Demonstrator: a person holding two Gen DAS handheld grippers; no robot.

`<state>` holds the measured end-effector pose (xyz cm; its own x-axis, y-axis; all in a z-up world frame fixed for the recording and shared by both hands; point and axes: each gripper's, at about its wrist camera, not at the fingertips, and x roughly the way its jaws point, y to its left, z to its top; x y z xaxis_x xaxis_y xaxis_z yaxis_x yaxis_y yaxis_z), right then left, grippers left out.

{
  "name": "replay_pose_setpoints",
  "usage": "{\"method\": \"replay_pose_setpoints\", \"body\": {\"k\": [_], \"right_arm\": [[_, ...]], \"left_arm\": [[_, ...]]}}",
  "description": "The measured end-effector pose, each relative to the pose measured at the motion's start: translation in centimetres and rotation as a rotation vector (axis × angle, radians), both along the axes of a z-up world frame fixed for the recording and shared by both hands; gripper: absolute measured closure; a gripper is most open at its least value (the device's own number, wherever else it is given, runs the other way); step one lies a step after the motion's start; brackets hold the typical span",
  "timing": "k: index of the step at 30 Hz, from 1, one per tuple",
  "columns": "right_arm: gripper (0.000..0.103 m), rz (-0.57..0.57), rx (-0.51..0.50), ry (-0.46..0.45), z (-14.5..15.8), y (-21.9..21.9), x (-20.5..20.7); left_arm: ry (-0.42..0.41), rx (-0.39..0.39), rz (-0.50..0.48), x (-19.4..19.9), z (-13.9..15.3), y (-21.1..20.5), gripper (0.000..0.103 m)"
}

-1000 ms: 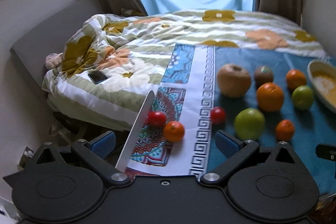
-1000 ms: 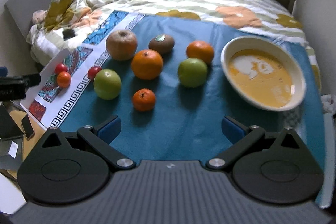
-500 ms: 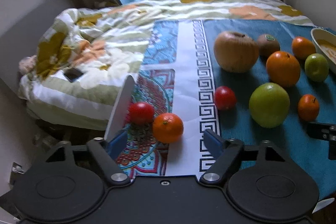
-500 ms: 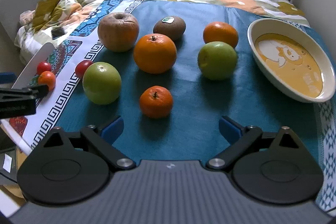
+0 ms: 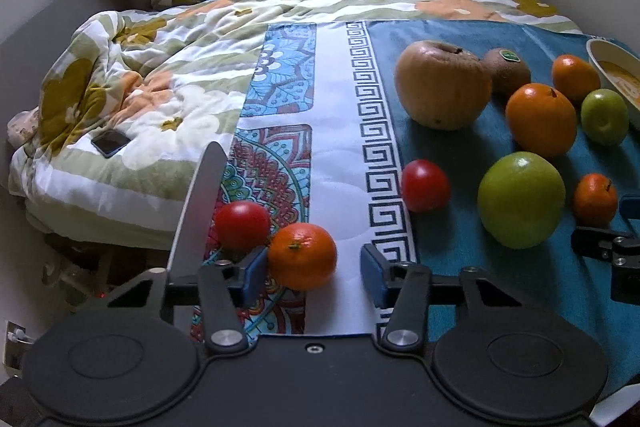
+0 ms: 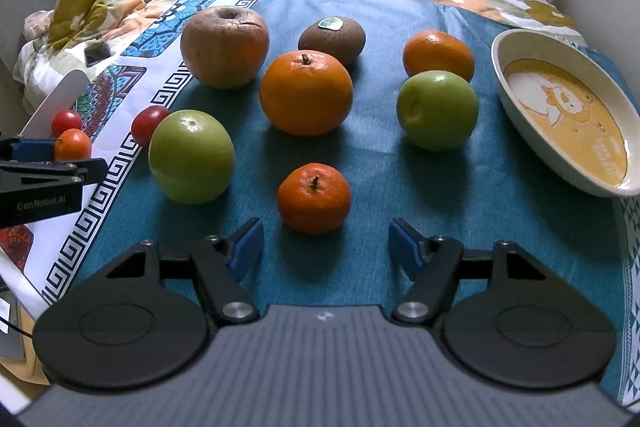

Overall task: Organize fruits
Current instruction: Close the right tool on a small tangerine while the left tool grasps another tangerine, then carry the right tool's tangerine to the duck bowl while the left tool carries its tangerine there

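Note:
Several fruits lie on a teal cloth (image 6: pixel 400 187). My left gripper (image 5: pixel 312 277) is open around a small mandarin (image 5: pixel 302 255), with a red tomato (image 5: pixel 242 225) just beyond its left finger. My right gripper (image 6: pixel 326 247) is open just before another small mandarin (image 6: pixel 314 197). Beyond it lie a green apple (image 6: pixel 191 155), a big orange (image 6: pixel 306 93), a second green apple (image 6: pixel 438 110), a brown apple (image 6: pixel 224 47), a kiwi (image 6: pixel 332 39), a far mandarin (image 6: pixel 438 55) and a second tomato (image 6: pixel 149 125). A bowl (image 6: pixel 520 59) with an orange inside sits at the right.
A grey upright panel (image 5: pixel 198 203) stands at the cloth's left edge beside the left finger. A quilted bed (image 5: pixel 160 79) with a phone (image 5: pixel 110 143) lies beyond. The left gripper shows in the right wrist view (image 6: pixel 40 167) at the left.
Both grippers have moved forward and lower toward the fruit. The left one now has the small mandarin between its fingers; the right one is close to its mandarin.

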<state>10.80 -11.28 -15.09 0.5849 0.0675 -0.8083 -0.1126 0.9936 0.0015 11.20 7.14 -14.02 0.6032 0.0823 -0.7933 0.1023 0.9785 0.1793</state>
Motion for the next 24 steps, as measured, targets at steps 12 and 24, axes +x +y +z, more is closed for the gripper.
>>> {"method": "replay_pose_setpoints", "body": {"k": [12,24], "right_arm": [[0.047,0.023,-0.013,-0.009,0.1,0.9,1.2],[0.049,0.015,-0.023,-0.004,1.0,0.8,1.4]], "left_arm": [[0.011,-0.013,0.002,0.4,0.0,0.7,0.062],[-0.003,-0.025,-0.038,-0.5,1.5,0.0,0.063]]}}
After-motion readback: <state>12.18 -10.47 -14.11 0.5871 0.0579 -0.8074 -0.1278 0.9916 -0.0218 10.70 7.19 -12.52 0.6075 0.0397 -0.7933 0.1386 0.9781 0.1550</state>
